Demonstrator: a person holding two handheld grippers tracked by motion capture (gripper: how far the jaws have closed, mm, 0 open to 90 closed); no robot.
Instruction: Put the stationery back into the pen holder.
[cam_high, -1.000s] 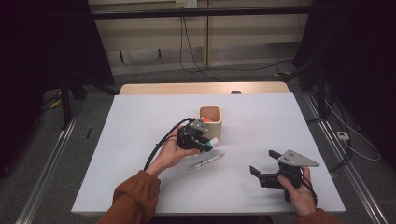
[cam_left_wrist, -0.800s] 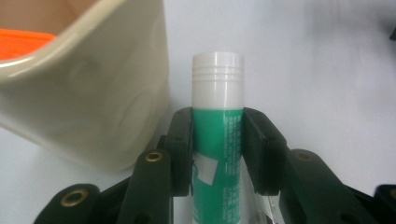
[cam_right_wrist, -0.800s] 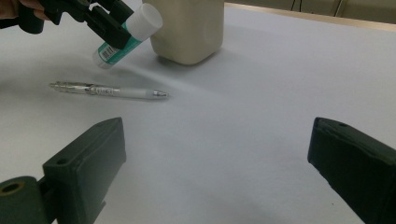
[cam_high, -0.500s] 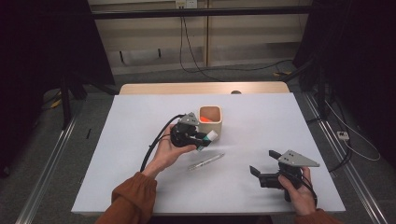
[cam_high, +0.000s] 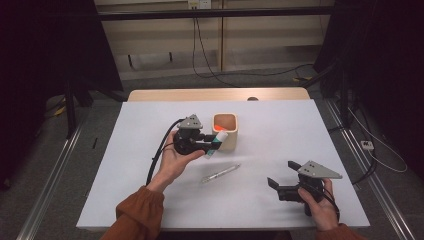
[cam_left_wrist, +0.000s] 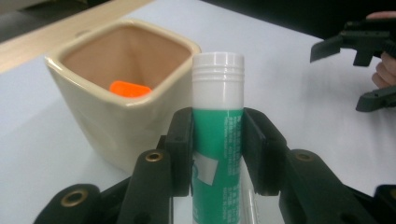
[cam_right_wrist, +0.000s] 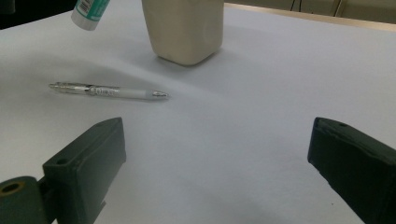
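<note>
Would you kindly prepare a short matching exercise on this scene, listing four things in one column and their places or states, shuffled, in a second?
Things:
1. glue stick
2. pen
3. orange piece
4. right gripper

States:
A. lying flat on the table
B. open, holding nothing
C. clamped in the left gripper
D. inside the cream cup

Pairs: 1-C, 2-A, 3-D, 4-B

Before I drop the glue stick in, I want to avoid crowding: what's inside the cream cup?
One orange object lies at the bottom of the cream cup. The near wall hides part of the floor, so more could be there.
</note>
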